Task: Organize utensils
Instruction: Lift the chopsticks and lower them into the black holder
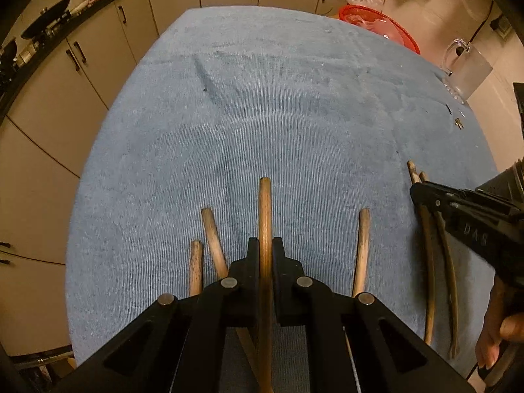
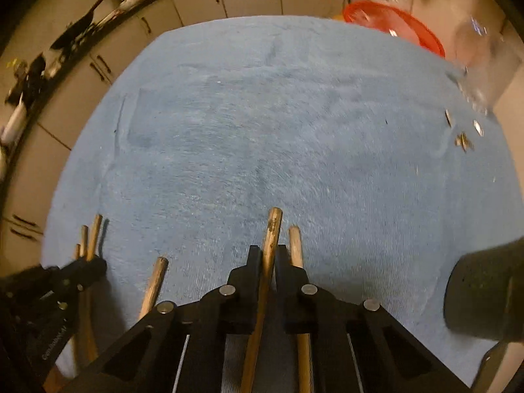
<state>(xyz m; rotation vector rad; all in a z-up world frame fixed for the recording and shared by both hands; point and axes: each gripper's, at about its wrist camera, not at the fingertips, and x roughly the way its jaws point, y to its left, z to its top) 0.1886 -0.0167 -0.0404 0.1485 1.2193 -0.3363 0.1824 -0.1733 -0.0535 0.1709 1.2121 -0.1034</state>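
Wooden sticks (image 1: 362, 249) are lying w/ blue towel (image 1: 262, 114) covering table; left tool (image 1: 265, 255) & right tool (image 2: 271, 258) are each clamping one stick (others alongside). Red basket (image 1: 386, 23) is sitting at far edge, contents unclear.

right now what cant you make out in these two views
- Working ends of the wooden utensils: in the left wrist view the stick in the left claw runs under the claw body and off the bottom edge; same for the stick in the right claw.
- Clear glass mug: blurred in the right wrist view.
- Small metal bits on the blue cloth: too small to identify.
- Dark object: cut off by the right edge.
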